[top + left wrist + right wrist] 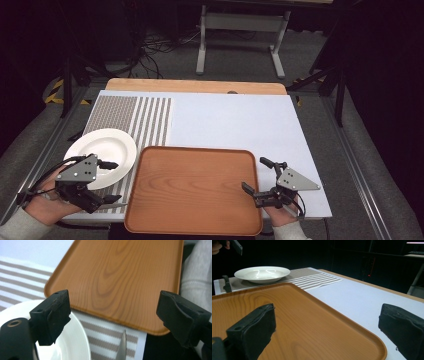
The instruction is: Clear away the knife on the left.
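Your left gripper (111, 181) hangs open over the near rim of the white plate (111, 144) on the striped mat (150, 120), your right gripper (255, 175) open straddling the wooden tray's (192, 190) right edge on the counter (235, 120); judged pre-grasp, next close squarely on each rim.

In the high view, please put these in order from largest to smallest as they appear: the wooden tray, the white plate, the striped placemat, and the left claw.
1. Wooden tray, clearly the largest.
2. Striped placemat; the plate and the tray cover part of it, so its full extent is uncertain.
3. White plate.
4. Left claw, the smallest.
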Available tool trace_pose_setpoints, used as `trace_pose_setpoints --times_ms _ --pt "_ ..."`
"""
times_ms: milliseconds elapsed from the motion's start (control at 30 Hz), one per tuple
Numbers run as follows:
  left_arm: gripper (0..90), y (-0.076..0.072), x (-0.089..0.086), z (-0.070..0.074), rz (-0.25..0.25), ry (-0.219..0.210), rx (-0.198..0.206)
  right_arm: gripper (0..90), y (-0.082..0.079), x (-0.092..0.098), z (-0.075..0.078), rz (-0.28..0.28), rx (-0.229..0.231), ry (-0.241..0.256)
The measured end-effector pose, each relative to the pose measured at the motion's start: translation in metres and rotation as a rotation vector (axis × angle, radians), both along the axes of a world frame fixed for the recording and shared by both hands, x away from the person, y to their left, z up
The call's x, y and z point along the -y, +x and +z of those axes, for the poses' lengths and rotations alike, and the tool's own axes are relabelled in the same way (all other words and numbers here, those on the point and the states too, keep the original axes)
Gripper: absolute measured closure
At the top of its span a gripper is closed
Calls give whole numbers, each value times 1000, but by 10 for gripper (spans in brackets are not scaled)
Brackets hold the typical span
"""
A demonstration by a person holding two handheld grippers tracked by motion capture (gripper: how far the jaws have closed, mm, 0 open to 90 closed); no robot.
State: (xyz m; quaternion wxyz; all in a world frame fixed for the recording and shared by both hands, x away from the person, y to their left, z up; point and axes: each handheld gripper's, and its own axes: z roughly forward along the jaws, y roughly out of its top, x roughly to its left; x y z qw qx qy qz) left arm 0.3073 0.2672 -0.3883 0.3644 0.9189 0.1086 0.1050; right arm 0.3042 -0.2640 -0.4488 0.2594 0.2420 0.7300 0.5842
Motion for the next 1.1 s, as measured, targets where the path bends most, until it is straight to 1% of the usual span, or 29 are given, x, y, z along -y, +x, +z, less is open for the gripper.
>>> trace_pose_setpoints --times_ms 67,200,533,600,667,700,733,800,867,933,967,1033,1067,1100 --pt "140 1 -3 -2 -10 23 -7 15 0 0 0 -2 -4 3" --pt "146 3 -8 -4 -3 56 -18 15 0 0 0 2 -5 4" --pt "196 6 -24 -5 -4 139 -25 14 2 1 0 4 -8 8" --pt "198 7 -28 -6 -5 161 -31 14 2 1 -1 0 -13 3" --pt "205 8 -30 -7 -8 170 -37 14 3 1 -1 -1 -17 6" --pt "209 8 -32 -8 -9 186 -43 14 3 1 -1 -1 -17 7" --pt "217 8 -32 -8 -9 186 -43 14 3 1 -1 -1 -17 8" --pt "227 9 -34 -11 -26 202 -56 14 2 1 -1 -3 -16 7" --pt "241 9 -35 -12 -27 208 -59 14 2 1 -1 -1 -17 9" --pt "249 10 -37 -14 -39 233 -74 14 2 1 -1 -2 -17 7" --pt "257 10 -37 -15 -44 240 -78 14 2 1 -1 -2 -16 7" --pt "266 10 -39 -17 -50 273 -84 14 2 1 -1 0 -14 7" --pt "266 10 -39 -17 -50 273 -84 14 2 1 -1 0 -14 7" --pt "266 9 -39 -18 -44 287 -89 14 2 1 -1 0 -14 7"
